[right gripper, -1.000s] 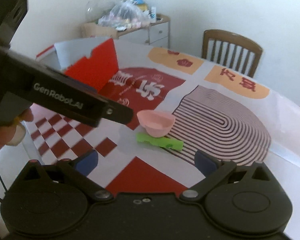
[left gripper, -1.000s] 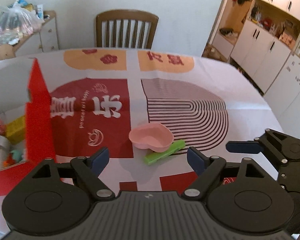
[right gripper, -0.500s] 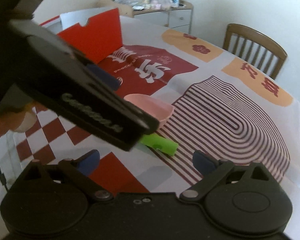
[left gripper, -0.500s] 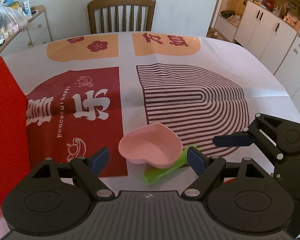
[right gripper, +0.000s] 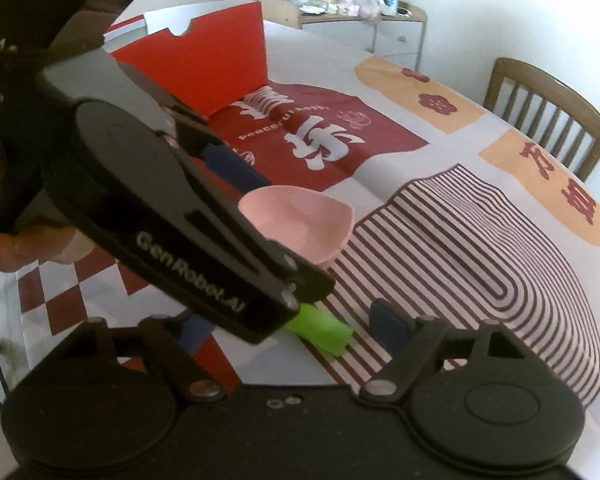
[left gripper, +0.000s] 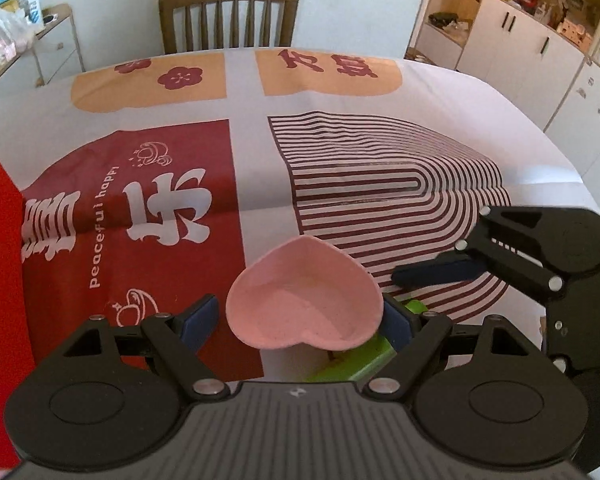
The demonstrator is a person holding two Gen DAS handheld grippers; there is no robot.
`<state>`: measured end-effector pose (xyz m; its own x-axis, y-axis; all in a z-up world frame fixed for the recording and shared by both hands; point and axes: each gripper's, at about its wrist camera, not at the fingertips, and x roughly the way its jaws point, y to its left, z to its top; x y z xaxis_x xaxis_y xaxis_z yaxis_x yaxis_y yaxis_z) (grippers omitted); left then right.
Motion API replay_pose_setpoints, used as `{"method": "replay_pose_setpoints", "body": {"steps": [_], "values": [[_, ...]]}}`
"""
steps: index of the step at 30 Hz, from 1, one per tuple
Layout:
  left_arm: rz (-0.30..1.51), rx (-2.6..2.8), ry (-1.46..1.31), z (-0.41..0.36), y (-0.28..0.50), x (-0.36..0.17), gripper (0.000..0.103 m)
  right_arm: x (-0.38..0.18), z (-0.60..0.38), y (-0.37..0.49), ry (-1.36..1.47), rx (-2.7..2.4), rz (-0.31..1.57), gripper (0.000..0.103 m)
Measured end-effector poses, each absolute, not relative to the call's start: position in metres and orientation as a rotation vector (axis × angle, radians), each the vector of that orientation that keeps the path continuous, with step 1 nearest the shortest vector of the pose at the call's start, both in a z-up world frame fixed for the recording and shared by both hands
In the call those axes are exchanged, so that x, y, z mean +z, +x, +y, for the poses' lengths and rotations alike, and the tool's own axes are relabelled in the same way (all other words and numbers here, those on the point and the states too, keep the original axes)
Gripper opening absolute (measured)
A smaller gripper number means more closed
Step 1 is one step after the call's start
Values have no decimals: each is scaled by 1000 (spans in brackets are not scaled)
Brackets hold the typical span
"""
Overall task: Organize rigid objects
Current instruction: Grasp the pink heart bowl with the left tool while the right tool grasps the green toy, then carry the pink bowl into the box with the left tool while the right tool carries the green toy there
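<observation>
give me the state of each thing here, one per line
left gripper: open, fingers either side of the pink dish
right gripper: open, holds nothing
pink heart dish: upright, empty, on the table, partly over the green piece
green piece: lying flat, partly hidden by the dish
red box: standing at the left of the table, contents not visible
chair: empty, at the far edge

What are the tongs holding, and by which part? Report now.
Nothing is held. Left tongs sit open around the pink heart dish; right tongs sit open before the green clip.
</observation>
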<state>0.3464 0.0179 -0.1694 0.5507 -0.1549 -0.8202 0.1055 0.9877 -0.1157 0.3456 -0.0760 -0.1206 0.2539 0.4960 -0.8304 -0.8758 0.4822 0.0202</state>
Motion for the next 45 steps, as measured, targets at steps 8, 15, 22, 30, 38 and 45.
{"method": "replay_pose_setpoints", "body": {"steps": [8,15,22,30,38,45], "values": [[955,-159,10,11,344,-172,78,-118,-82,347,-500,991,869,67],[948,-157,-3,10,341,-168,78,-116,-79,343,-516,1005,861,42],[935,-135,-31,15,334,-159,78,-113,-75,332,-539,985,865,23],[900,-100,-69,21,322,-143,78,-110,-71,317,-541,921,873,15],[872,-41,-33,24,297,-126,78,-106,-73,312,-462,819,917,15],[887,14,-46,33,275,-112,78,-92,-76,306,-400,736,926,15]]}}
